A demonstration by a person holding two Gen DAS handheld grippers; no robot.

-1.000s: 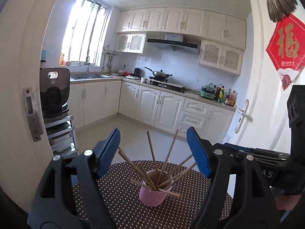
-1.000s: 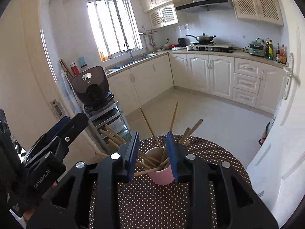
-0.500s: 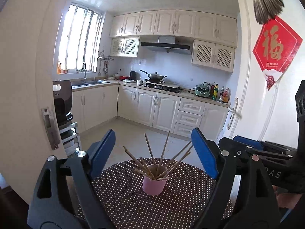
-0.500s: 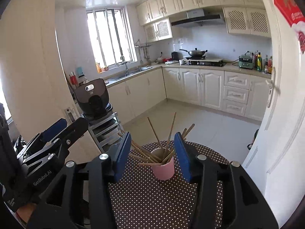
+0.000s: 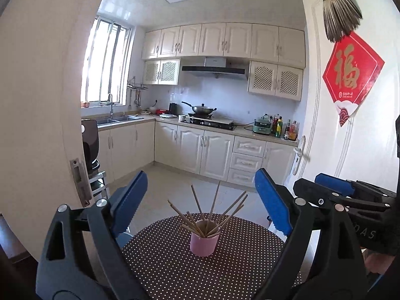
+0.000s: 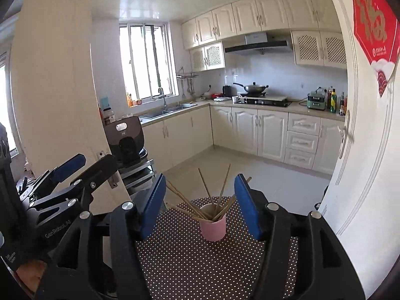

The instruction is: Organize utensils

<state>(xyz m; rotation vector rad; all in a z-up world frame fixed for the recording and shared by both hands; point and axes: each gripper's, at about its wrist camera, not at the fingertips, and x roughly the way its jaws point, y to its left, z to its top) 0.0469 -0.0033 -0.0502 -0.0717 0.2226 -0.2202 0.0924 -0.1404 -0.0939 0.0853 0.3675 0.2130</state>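
Note:
A pink cup (image 5: 203,242) stands upright on a round table with a dark polka-dot cloth (image 5: 175,270). Several wooden chopsticks (image 5: 215,210) stand fanned out in it. The cup also shows in the right wrist view (image 6: 213,227), with the chopsticks (image 6: 190,203) leaning out left and right. My left gripper (image 5: 201,201) is open and empty, held back from the cup. My right gripper (image 6: 200,203) is open and empty, also short of the cup. Each gripper shows at the edge of the other's view.
A white door (image 5: 350,137) with a red decoration stands close on the right. A door frame (image 5: 37,125) is close on the left. A black appliance on a metal rack (image 6: 126,142) stands beyond the table. Kitchen counters line the far walls.
Both grippers have pulled back and up from the cup, which looks smaller now. The right gripper's jaws have opened wide from nearly shut around the chopsticks.

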